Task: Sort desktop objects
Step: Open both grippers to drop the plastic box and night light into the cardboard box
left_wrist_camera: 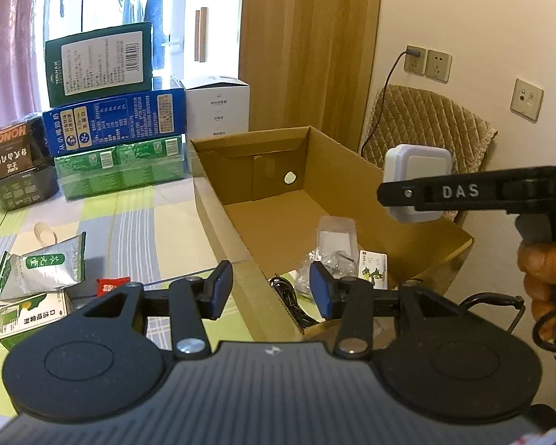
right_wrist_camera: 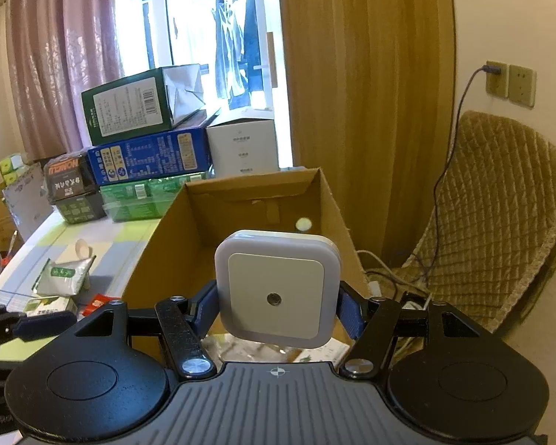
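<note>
Daylit interior – both views sharp, fisheye-warped.
Light enters from the window [right_wrist_camera: 204, 18] behind the pink curtain [right_wrist_camera: 63, 55]; its panes are overexposed. The table [left_wrist_camera: 159, 204] is evenly lit, with soft shadows – straight lines bow near the rims, and all 4 corners are vignetted black.

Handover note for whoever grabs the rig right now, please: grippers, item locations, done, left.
Right gripper: shut on the white night light, held above the open cardboard box, not yet released.
Left gripper: open, empty, at the box's near-left wall.
Done: a black cable, a clear bag and a card lie in the box.
Left: drop the light in; then probably the silver-green pouch, green-white carton and red packet on the table.
</note>
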A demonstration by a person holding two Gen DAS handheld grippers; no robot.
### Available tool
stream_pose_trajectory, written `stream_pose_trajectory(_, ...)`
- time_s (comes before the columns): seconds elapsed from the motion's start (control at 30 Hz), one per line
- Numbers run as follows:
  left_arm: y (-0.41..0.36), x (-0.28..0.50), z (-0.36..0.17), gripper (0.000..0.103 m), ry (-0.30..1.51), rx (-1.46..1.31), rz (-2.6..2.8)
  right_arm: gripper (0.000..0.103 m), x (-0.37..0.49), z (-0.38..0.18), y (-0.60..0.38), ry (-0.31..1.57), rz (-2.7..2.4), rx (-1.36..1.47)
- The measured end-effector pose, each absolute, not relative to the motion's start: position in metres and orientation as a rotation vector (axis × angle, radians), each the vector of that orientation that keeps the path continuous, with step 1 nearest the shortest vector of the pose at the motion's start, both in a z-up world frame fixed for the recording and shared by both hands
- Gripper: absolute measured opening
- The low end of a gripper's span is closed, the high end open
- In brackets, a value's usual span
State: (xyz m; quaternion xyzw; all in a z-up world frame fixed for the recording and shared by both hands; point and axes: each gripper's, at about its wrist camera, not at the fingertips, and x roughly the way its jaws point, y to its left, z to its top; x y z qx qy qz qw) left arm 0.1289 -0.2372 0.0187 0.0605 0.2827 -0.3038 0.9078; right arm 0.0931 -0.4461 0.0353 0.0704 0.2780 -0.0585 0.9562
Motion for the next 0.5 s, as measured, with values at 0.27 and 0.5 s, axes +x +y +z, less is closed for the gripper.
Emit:
stream_pose_trajectory(0.27,-0.226,0.127,0.017,0.052,0.588,0.101,-0.609,0.074,0.082,0.04,-0.447,0.526,-0.139,0.164)
stream_pose_trajectory(0.5,-0.216,0.12,0.018,0.057,0.595,0.084,-0.595,0.08,0.059,0.046,-0.443,0.513,-0.152,0.186)
